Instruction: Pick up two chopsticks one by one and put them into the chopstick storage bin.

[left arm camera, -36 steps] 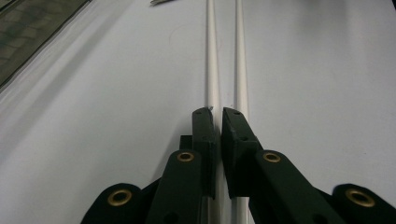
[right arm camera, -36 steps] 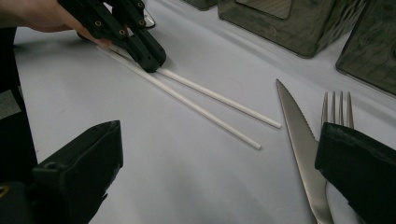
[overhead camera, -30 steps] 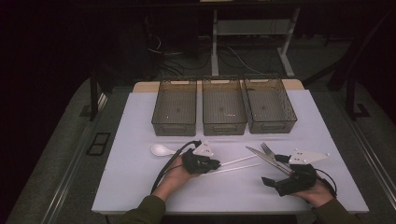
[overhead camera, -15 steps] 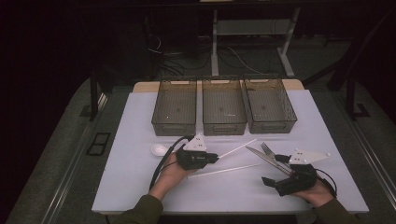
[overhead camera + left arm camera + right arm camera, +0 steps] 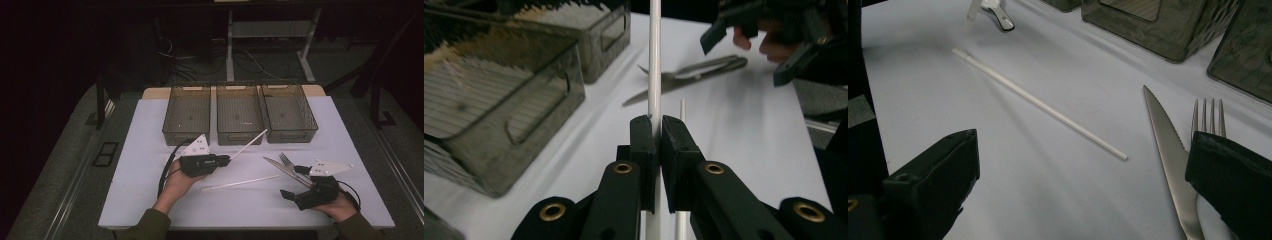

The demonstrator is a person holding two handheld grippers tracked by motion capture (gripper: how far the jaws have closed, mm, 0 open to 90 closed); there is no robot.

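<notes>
Beyond your grippers the white table [image 5: 150, 130] stands on a grey floor [image 5: 65, 165]. Farther ahead the room goes dark, with cables [image 5: 250, 62] and white desk legs [image 5: 230, 45] behind it.

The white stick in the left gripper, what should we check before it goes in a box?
1. Grip: the left gripper is clamped on the white stick: ok.
2. Lifted: the stick's far end rises toward the middle box: ok.
3. Box room: the middle box looks empty: ok.
4. Stick fully over the box: not ok, only its tip reaches the front wall.
5. Second stick lies flat on the table, apart from the gripper: ok.
6. Right gripper is open, near the knife and fork, out of the way: ok.
</notes>
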